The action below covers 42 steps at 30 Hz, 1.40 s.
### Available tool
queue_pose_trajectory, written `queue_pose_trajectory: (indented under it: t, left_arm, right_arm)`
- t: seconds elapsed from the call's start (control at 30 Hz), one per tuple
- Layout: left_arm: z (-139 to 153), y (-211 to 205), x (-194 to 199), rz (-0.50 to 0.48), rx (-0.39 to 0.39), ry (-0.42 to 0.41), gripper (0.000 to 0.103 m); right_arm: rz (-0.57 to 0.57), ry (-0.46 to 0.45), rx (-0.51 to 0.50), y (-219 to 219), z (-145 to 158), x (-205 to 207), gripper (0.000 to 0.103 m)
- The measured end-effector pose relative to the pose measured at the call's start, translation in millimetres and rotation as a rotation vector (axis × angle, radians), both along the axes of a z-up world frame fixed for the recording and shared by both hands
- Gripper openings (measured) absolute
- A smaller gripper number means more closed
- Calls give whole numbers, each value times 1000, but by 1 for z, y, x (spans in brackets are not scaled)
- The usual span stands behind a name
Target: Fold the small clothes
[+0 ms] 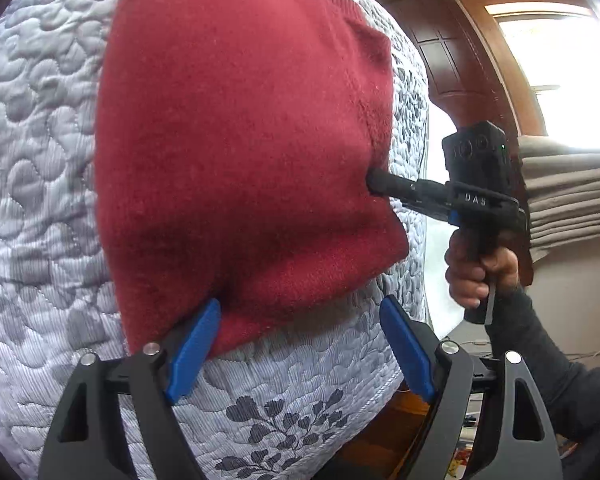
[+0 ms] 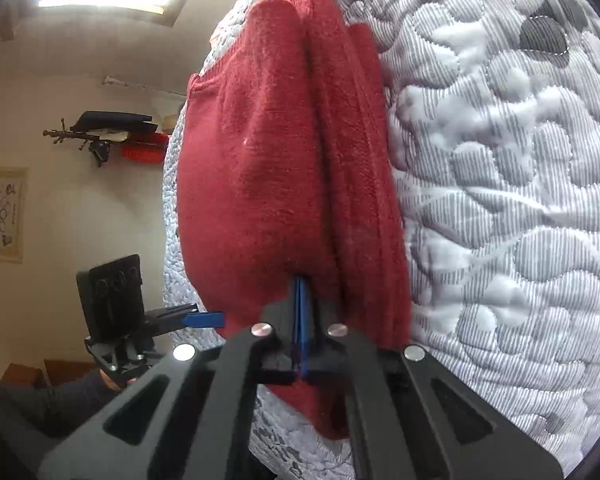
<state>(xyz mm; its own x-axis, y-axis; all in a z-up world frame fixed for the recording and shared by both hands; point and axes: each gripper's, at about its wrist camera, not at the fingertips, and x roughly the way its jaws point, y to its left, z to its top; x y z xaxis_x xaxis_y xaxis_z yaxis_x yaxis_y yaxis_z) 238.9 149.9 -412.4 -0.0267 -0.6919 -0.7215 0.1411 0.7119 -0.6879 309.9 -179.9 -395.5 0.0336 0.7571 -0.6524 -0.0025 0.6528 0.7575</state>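
Observation:
A red knitted garment [image 1: 240, 140] lies folded on a grey-white quilted bedspread [image 1: 32, 140]. My left gripper [image 1: 300, 304] is open at the garment's near edge. Its left blue finger [image 1: 196, 348] touches the red hem, and the other blue finger [image 1: 408, 344] stands over the quilt. My right gripper [image 1: 376, 182], held by a hand [image 1: 480, 272], is shut on the garment's right edge. In the right wrist view the right gripper [image 2: 300, 284] has its blue fingers pressed together, tips buried in a fold of the red garment [image 2: 260, 160]. The left gripper [image 2: 208, 319] shows at the left there.
The bedspread's edge [image 1: 400, 360] drops off at the lower right, with floor below. Beyond the bed are a dark wooden door [image 1: 448, 52], grey draped fabric [image 1: 572, 200] and a bright window. A wall rack with a dark hat [image 2: 108, 124] and a framed picture [image 2: 4, 212] hang on the far wall.

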Motion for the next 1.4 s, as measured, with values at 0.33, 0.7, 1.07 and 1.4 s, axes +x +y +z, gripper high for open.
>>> queue_pose_trajectory:
  t: [0.33, 0.7, 1.07, 1.4]
  left_arm:
    - [31, -49, -2, -142, 241, -111, 82]
    - [36, -23, 2, -121, 237, -114, 86]
    - [52, 35, 21, -7, 60, -44, 89]
    - [-33, 110, 78, 295, -318, 181, 94]
  right_arm:
    - [-42, -114, -20, 8, 15, 87, 23]
    - [-136, -134, -88, -29, 23, 59, 69]
    - [-212, 13, -115, -49, -8, 8, 90]
    - [-159, 48, -40, -50, -34, 5, 93]
